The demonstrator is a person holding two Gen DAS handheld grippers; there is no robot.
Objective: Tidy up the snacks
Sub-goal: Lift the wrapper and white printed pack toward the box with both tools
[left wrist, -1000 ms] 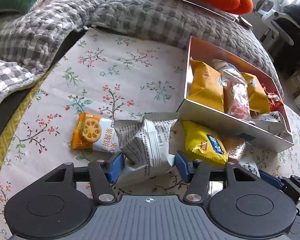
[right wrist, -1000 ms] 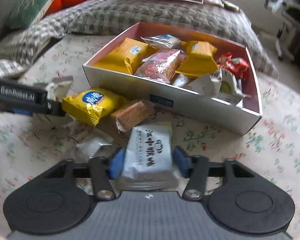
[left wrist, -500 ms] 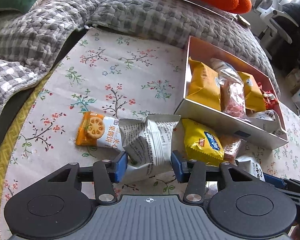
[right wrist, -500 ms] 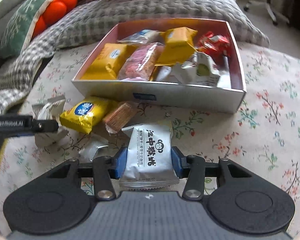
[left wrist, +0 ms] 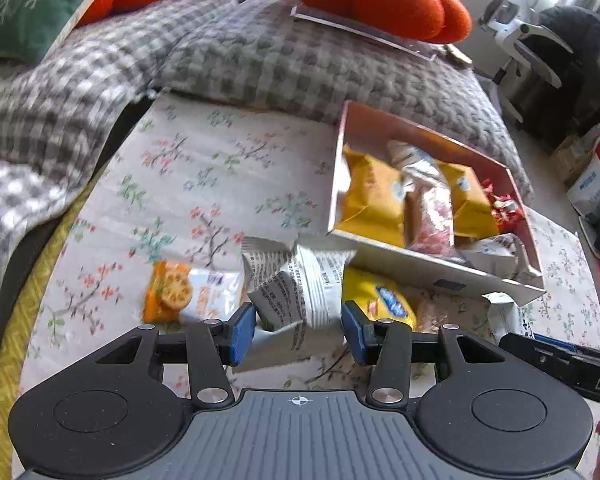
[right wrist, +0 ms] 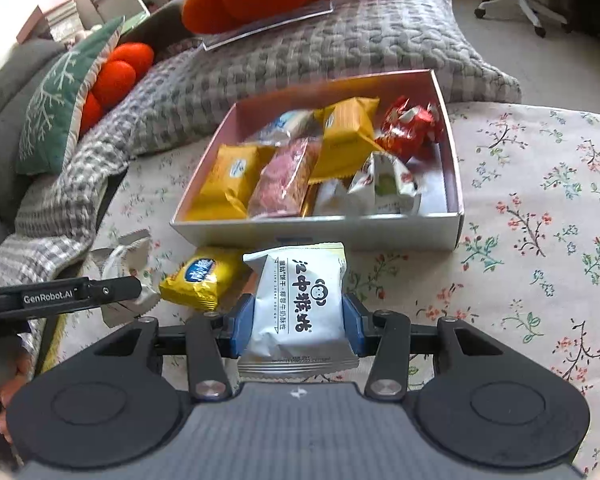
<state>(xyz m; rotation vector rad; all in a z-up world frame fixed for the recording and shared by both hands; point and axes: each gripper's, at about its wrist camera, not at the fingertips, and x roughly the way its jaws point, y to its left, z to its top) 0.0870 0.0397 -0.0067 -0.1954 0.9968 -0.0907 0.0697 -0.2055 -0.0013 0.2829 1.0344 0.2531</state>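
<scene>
Two tools are in my hands, each closed on a snack packet. My left tool (left wrist: pixel 298 330) grips a crumpled white packet printed with grey text (left wrist: pixel 300 284); its jaws have just been closing and the blue pads press the packet's sides. My right tool (right wrist: pixel 298 330) clamps a white biscuit packet with black characters and a monkey face (right wrist: pixel 300 304), held upright between the pads, top edge toward the box.

The open box with a pink interior (right wrist: pixel 454 184) sits on the floral cloth (right wrist: pixel 540 200) of the desk. Inside lie two yellow packets, a pinkish clear-wrapped bar, a red wrapper (right wrist: pixel 410 128) in the far right corner and pale packets near the front wall.

Outside the box, just beside its front wall, a yellow packet with a blue label (right wrist: pixel 198 276) rests on the cloth. An orange-and-white biscuit packet (left wrist: pixel 190 294) lies to the left of my left tool's packet. A grey checked blanket (left wrist: pixel 300 60) borders the far side of the cloth.
</scene>
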